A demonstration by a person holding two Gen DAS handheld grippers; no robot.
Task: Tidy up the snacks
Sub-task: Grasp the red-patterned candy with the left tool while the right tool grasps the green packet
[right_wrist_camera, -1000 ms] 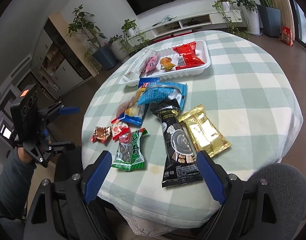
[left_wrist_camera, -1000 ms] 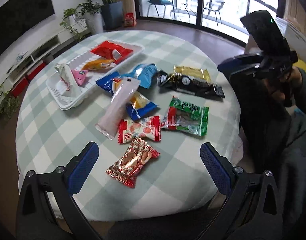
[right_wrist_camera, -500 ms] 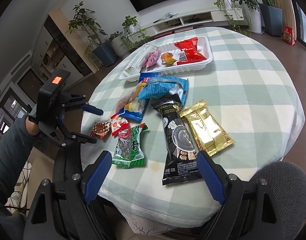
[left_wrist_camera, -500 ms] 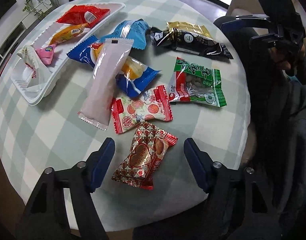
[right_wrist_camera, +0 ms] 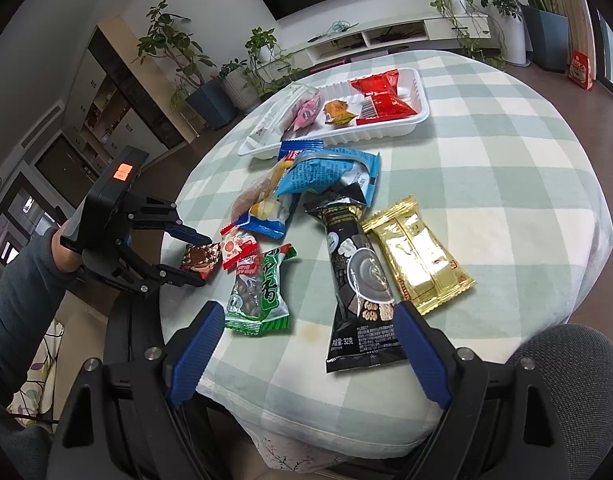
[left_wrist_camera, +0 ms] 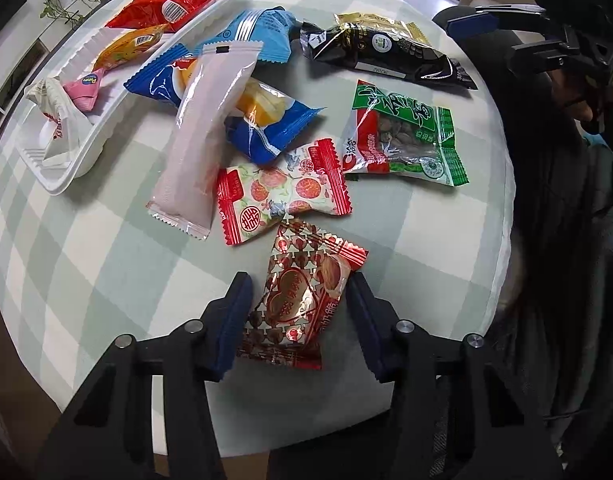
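Note:
A shiny red-brown heart-print snack packet (left_wrist_camera: pixel 302 296) lies flat near the table's front edge. My left gripper (left_wrist_camera: pixel 299 284) points steeply down over it. Its jaws are closing with the packet between them, and the blue pads (left_wrist_camera: pixel 234 320) stand at its two sides with a thin gap on the left. The right wrist view shows the same packet (right_wrist_camera: pixel 200 258) flanked by that gripper (right_wrist_camera: pixel 202 259). The white tray (left_wrist_camera: pixel 62 176) at the far left holds red, orange, pink and white packets. My right gripper (right_wrist_camera: pixel 308 312) hangs open above the near table edge, holding nothing.
Loose on the checked tablecloth (left_wrist_camera: pixel 106 264) lie a red-and-white packet (left_wrist_camera: pixel 282 192), a green nut packet (left_wrist_camera: pixel 402 136), a long pale pink pouch (left_wrist_camera: pixel 202 136), two blue packets (left_wrist_camera: pixel 266 128), a black pouch (left_wrist_camera: pixel 386 56) and a gold packet (right_wrist_camera: pixel 418 256). A grey chair (right_wrist_camera: pixel 566 392) stands by the near edge.
My left gripper has dropped toward the table and tipped downward over the heart-print packet, and its jaws have narrowed from wide open to just around it. The right gripper has kept still.

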